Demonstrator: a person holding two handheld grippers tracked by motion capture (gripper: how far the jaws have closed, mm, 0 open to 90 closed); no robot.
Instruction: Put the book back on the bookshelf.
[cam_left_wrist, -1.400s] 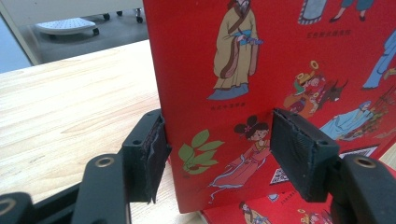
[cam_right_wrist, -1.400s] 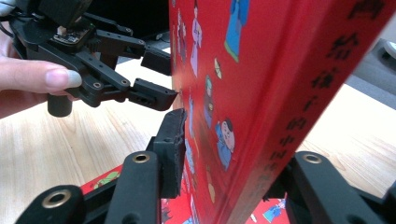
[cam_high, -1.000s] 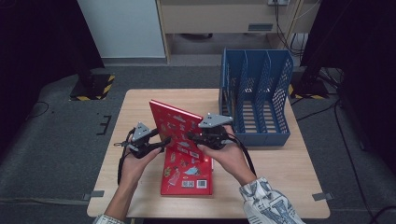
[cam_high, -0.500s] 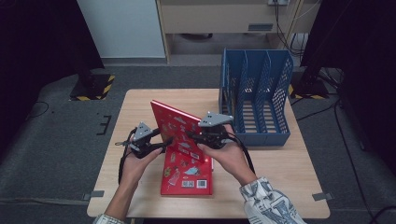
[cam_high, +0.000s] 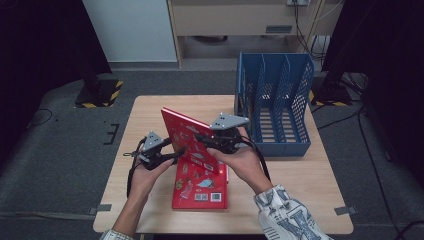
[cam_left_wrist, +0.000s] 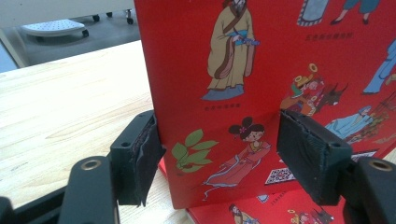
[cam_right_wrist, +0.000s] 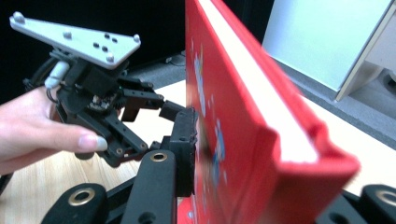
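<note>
My right gripper (cam_high: 204, 141) is shut on a red picture book (cam_high: 186, 131) and holds it tilted up on edge over the table. In the right gripper view the book (cam_right_wrist: 243, 116) sits between the jaws, one pad (cam_right_wrist: 187, 149) pressed on its cover. A second red book (cam_high: 200, 189) lies flat beneath it. My left gripper (cam_high: 176, 154) is at the raised book's lower left. Its jaws have just been opening, and its pads (cam_left_wrist: 144, 161) stand apart in front of the cover (cam_left_wrist: 261, 70) without pinching it.
A blue file rack (cam_high: 275, 100) with several upright slots stands at the table's back right. The wooden table (cam_high: 300, 190) has bare room at its right front and along its left side. Dark floor surrounds it.
Both hands and the raised book stay almost where they were; no clear shift shows.
</note>
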